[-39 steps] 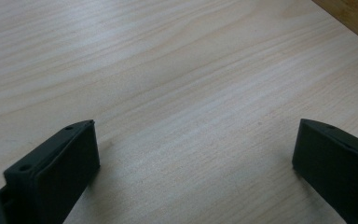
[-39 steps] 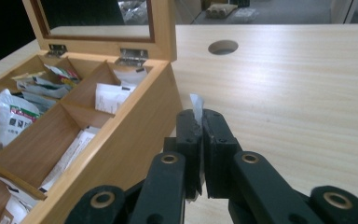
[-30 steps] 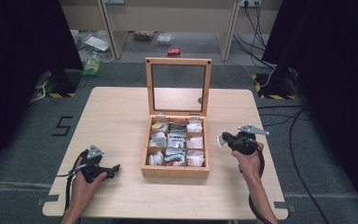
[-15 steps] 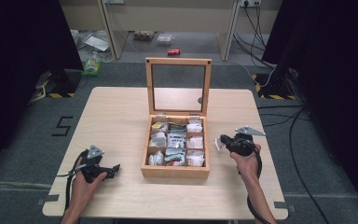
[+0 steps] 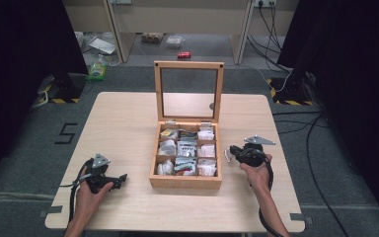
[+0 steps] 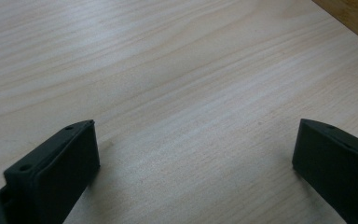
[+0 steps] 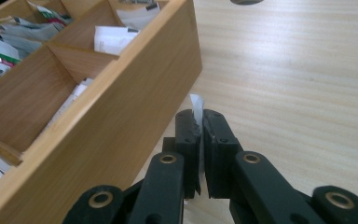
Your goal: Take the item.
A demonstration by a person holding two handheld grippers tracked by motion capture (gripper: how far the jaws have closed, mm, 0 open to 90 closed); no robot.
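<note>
The wooden tea box (image 5: 185,181) stands mid-table with its glass lid (image 5: 189,91) upright and its 9 compartments full of tea packets (image 5: 186,150). Just to the right of the box, the right gripper (image 7: 200,119) has its jaws clenched on a thin white paper packet (image 7: 196,106), close to the box's outer wall. Well to the left of the box, the left gripper (image 6: 193,140) rests low over the bare table (image 5: 123,118), jaws spread wide with nothing between them.

Only legible mark: a "5" (image 5: 66,133) on the floor, left of the tabletop (image 5: 123,118). Print on the sachets (image 5: 186,148) in the wooden box (image 5: 185,181) is too small to read.
</note>
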